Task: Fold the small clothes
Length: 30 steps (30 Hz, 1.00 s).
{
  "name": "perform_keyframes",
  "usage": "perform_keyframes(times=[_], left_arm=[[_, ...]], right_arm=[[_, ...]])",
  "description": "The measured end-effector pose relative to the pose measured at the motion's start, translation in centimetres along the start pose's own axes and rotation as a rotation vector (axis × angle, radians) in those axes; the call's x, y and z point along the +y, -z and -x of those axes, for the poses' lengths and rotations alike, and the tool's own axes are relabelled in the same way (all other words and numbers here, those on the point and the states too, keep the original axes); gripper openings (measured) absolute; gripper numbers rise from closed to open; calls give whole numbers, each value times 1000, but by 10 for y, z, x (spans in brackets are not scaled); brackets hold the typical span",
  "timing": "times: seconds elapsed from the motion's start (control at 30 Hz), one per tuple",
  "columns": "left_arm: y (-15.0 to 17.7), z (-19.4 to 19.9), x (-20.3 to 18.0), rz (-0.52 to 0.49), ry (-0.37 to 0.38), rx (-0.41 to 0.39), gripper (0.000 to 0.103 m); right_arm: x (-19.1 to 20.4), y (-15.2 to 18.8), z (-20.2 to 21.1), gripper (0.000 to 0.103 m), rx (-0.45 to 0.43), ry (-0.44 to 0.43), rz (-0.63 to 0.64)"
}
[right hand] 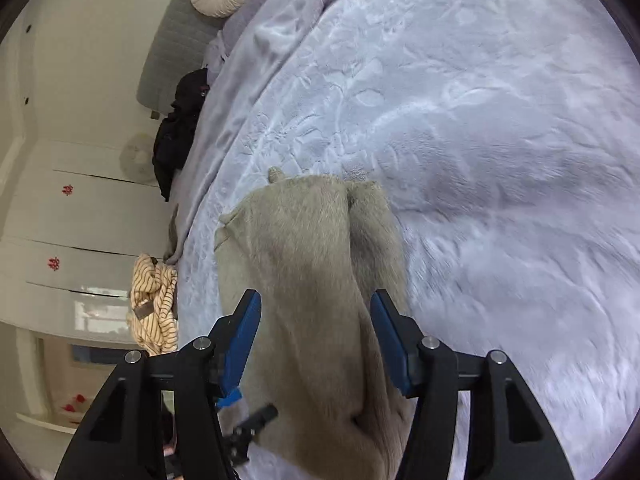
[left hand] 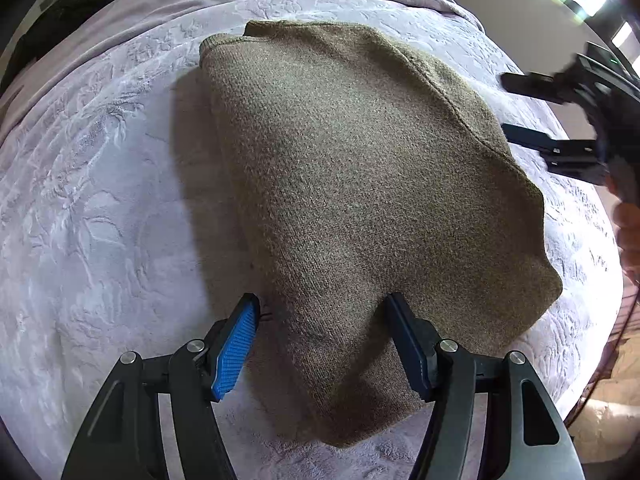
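Olive knit sweater (left hand: 360, 184) folded flat on bed (left hand: 100, 200).

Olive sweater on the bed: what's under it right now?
The olive sweater lies folded on the pale embossed blanket, which shows all around it. Whatever is between its folded layers, or directly beneath it, is covered and cannot be seen.

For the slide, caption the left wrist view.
Open left tool poised over folded olive sweater on lilac bedspread.
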<state>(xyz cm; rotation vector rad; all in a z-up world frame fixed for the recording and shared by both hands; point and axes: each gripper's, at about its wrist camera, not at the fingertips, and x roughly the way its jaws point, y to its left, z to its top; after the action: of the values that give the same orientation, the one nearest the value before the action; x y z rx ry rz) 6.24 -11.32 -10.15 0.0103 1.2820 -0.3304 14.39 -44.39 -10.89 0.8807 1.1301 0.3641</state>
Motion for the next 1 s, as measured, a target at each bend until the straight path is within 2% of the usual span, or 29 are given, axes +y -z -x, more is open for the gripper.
perform_keyframes(times=[0.07,0.1,0.13,0.2,0.23,0.27,0.3,0.33,0.37,0.47,0.53,0.63,0.73,0.83,0.87,0.93,1.0], left_arm=[[-1,-2,1,19,10,6,66],[-1,-3,2,31,14,10,66],[1,-3,4,39,14,12,66],[0,-2,4,47,20,12,66],[1,-2,5,46,21,11,66],[2,-2,4,42,20,10,67],[3,-3,4,38,28,10,67],[2,-5,2,34,28,14,67],[2,-7,1,30,21,21,73],[1,-9,-1,36,16,32,75],[2,-9,-2,39,17,38,75],[7,-9,-3,39,19,43,75],[9,-6,3,41,24,48,75],[10,-7,5,43,25,55,75],[10,-7,5,45,23,58,75],[10,-6,4,44,19,64,75],[2,-9,2,46,10,77,75]], right_arm=[[-8,-11,-15,55,49,6,-12],[-7,-11,-23,31,84,-5,-17],[0,-12,-30,22,122,-2,-4],[25,-10,-26,18,110,68,133],[33,-8,-22,9,98,114,187],[39,-7,-19,8,85,172,233],[37,-8,-22,8,93,229,251],[30,-10,-27,8,112,246,236],[21,-10,-33,8,129,253,209],[8,-9,-38,11,106,255,174],[4,-6,-34,23,82,253,131],[9,4,-12,29,49,257,85],[27,21,15,29,18,171,121],[51,40,17,29,56,87,185],[57,47,10,29,80,89,195],[57,59,-9,29,120,159,204],[39,65,-21,25,128,217,141]])
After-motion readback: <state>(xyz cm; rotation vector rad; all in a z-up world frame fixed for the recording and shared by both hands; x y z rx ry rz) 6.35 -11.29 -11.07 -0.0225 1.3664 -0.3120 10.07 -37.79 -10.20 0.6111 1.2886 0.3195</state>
